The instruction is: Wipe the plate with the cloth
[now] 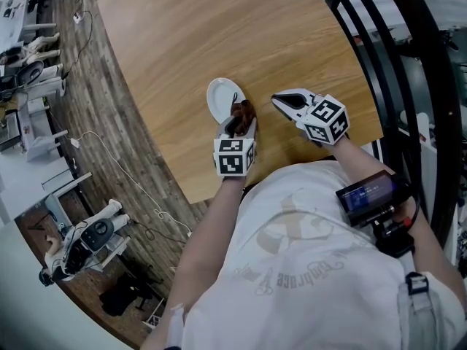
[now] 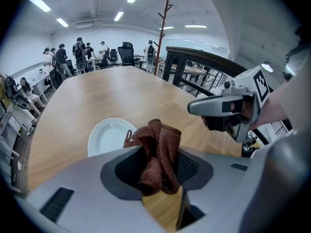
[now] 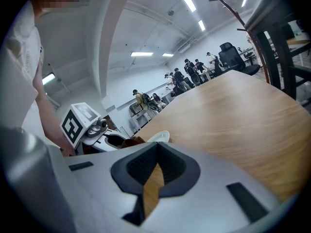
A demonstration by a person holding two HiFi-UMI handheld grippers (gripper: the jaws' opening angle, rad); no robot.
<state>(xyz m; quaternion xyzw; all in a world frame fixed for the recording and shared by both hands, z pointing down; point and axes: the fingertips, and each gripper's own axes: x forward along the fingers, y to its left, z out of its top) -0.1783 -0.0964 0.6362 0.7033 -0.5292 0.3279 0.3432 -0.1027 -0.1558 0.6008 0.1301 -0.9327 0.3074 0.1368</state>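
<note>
A small white plate (image 1: pixel 221 98) lies on the wooden table (image 1: pixel 197 35), and in the left gripper view the plate (image 2: pixel 108 136) is just ahead and to the left of the jaws. My left gripper (image 1: pixel 239 122) is shut on a crumpled brown cloth (image 1: pixel 244 111), held at the plate's near right rim. The cloth (image 2: pixel 158 152) bunches up between the jaws of the left gripper (image 2: pixel 158 171). My right gripper (image 1: pixel 280 100) hovers to the right of the plate, shut with nothing in it. The right gripper view shows its jaws (image 3: pixel 154 178) over bare wood, with the plate (image 3: pixel 160 136) to the left.
The table's near edge (image 1: pixel 219 192) runs just in front of the person's body. A black metal railing (image 1: pixel 408 64) stands along the right side. Desks, chairs and several people (image 2: pixel 77 50) are far off beyond the table.
</note>
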